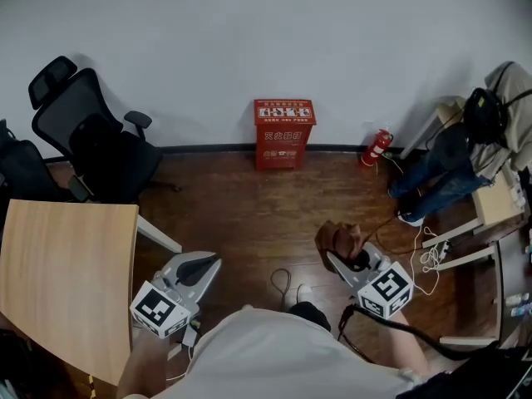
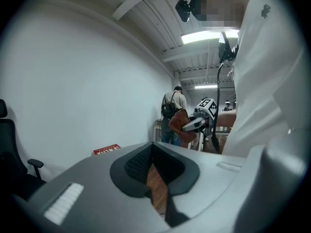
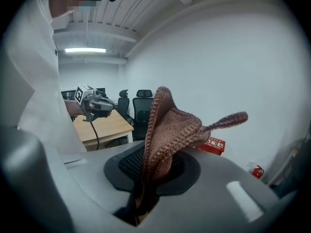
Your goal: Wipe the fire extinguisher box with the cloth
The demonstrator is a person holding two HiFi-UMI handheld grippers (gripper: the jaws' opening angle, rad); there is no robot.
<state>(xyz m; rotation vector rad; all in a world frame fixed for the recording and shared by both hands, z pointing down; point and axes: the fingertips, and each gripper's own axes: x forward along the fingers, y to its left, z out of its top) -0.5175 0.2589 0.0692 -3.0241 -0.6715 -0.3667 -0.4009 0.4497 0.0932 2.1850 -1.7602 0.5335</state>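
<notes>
So, going left to right: the left gripper [image 1: 202, 266] sits low, just beside the wooden desk [image 1: 58, 273]. Its jaws are a narrow gap apart, with only floorboards showing through, so it's carrying nothing. The red fire extinguisher box [image 1: 284, 133] stands upright on the floor against the white wall, straight ahead and well apart from both tools. In the head view it falls between the two grippers, a bit closer to the right one. The right gripper [image 1: 342, 258] is clamped on the brown knitted cloth [image 1: 337, 239], which sticks up out of the jaws in a floppy fold. From that gripper the box lies forward and slightly left. Further right, a small fire extinguisher [image 1: 376, 148] leans by the wall. My guess is the right hand has to travel across the floor to the box before any wiping happens. The box's labelled top is facing up, so that's the easiest face to hit first.
</notes>
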